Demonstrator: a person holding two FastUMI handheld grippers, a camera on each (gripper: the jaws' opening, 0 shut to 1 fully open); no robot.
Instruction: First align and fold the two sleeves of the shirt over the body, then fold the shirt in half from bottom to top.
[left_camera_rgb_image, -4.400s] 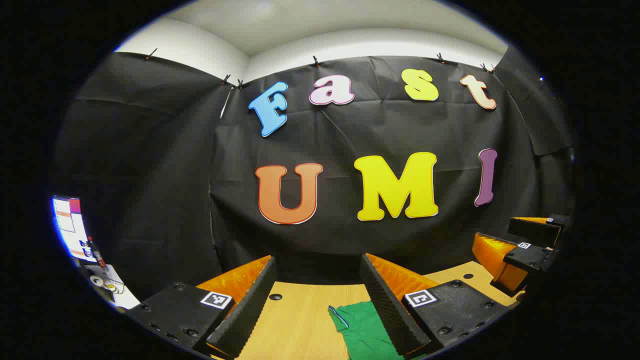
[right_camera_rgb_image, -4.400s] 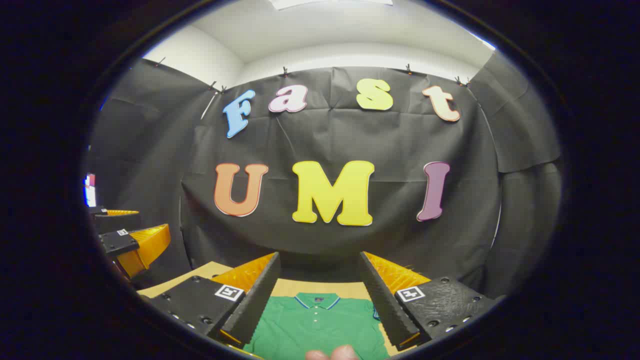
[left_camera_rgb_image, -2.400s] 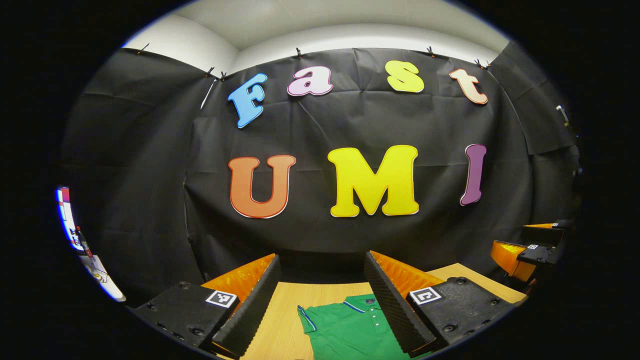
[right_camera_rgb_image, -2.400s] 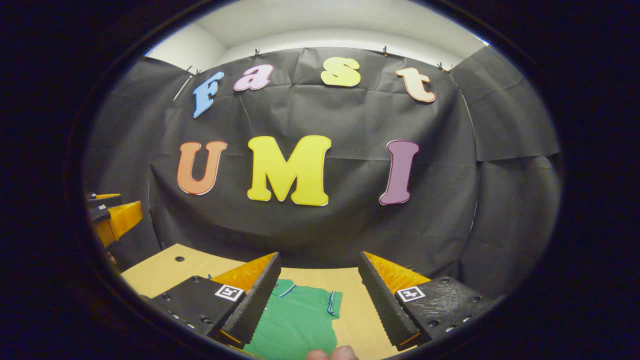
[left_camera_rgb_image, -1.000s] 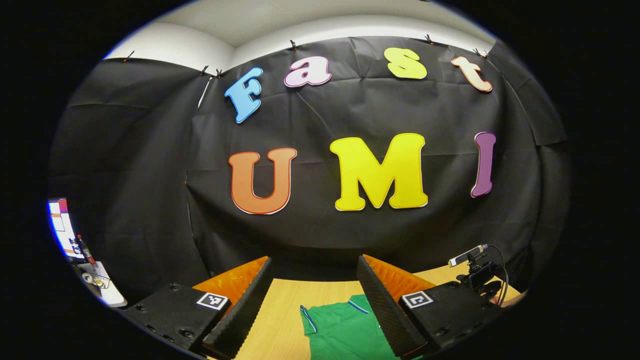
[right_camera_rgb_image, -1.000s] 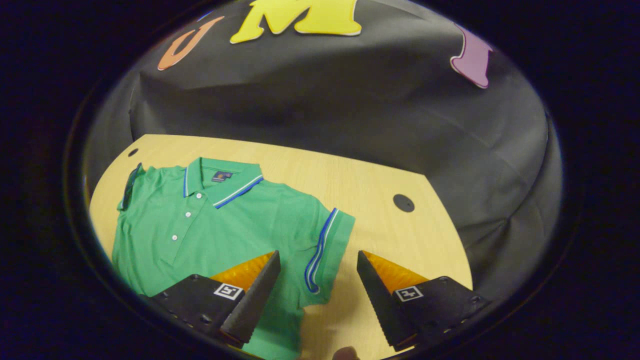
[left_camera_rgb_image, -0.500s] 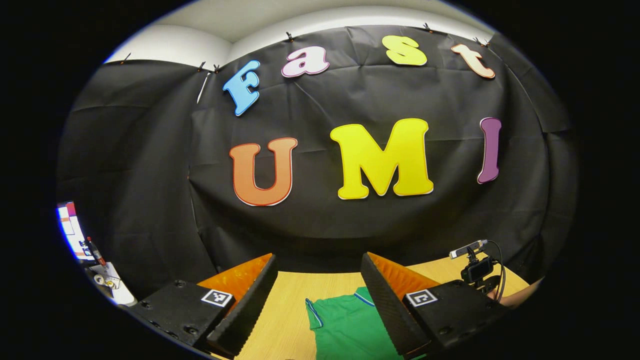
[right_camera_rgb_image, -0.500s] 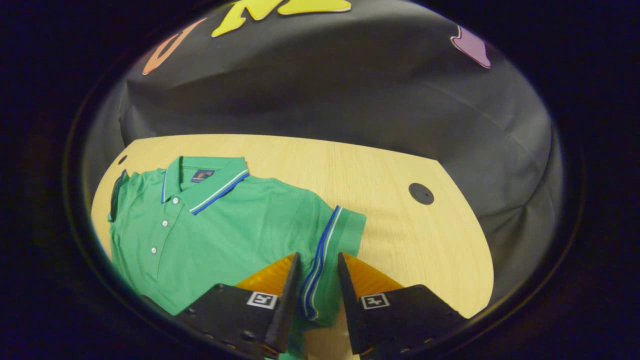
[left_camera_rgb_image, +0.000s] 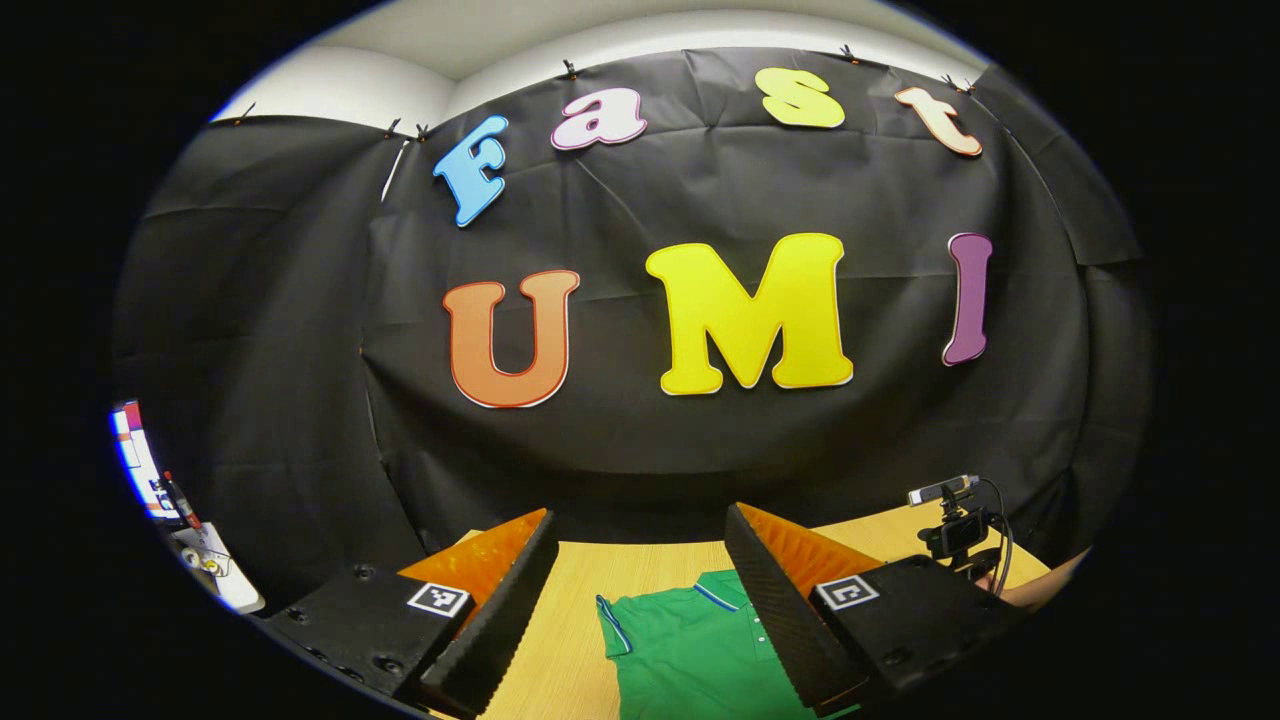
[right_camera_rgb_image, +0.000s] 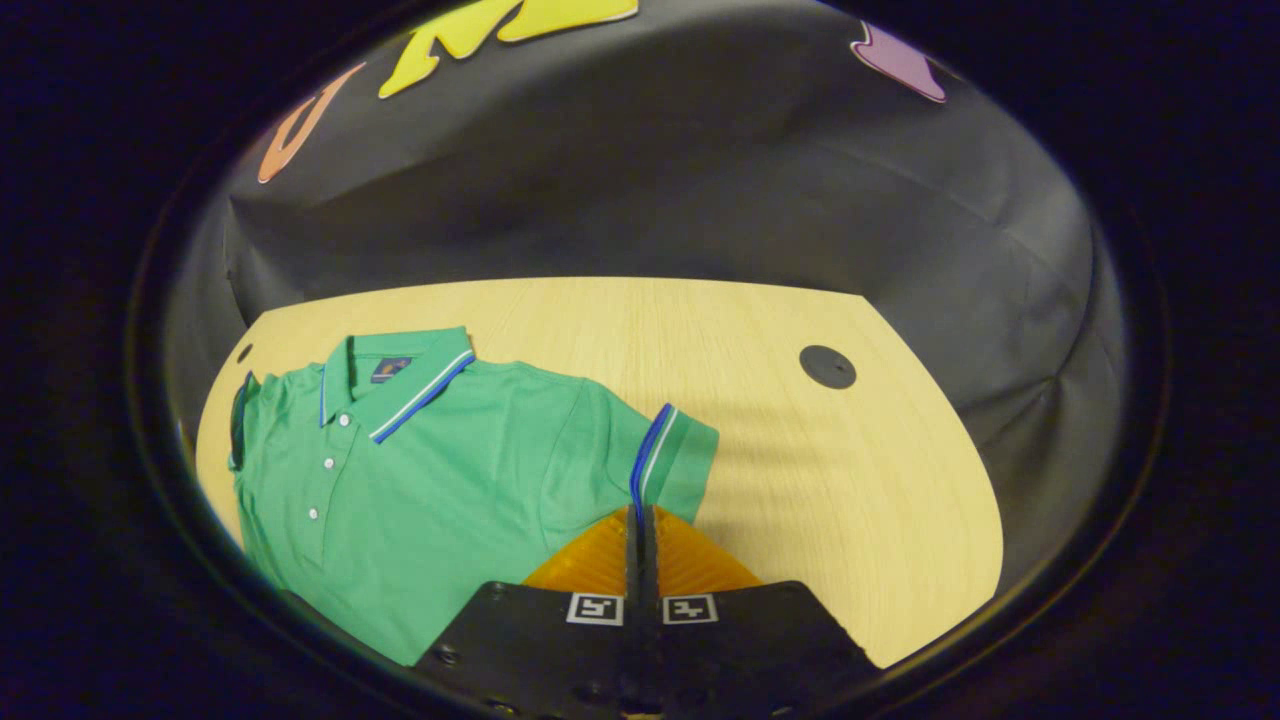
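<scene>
A green polo shirt (right_camera_rgb_image: 450, 480) with blue and white trim lies face up on the wooden table (right_camera_rgb_image: 800, 480), collar (right_camera_rgb_image: 400, 385) toward the far wall. My right gripper (right_camera_rgb_image: 640, 520) is shut on the lower end of the shirt's striped right-hand sleeve cuff (right_camera_rgb_image: 665, 450), its fingers pressed together over the fabric. In the left gripper view, my left gripper (left_camera_rgb_image: 640, 520) is held open above the table (left_camera_rgb_image: 570, 640). The shirt's (left_camera_rgb_image: 690, 650) other shoulder and sleeve lie below and between its fingers, untouched.
A dark round hole (right_camera_rgb_image: 828, 366) marks the table to the right of the sleeve. In the left gripper view, a small camera on a mount with a cable (left_camera_rgb_image: 955, 525) and a hand (left_camera_rgb_image: 1035, 590) sit at the right. A lit screen (left_camera_rgb_image: 135, 460) stands far left.
My right gripper tipped down toward the shirt, straddled the striped sleeve cuff while open, then closed on it. My left gripper stayed open and barely shifted.
</scene>
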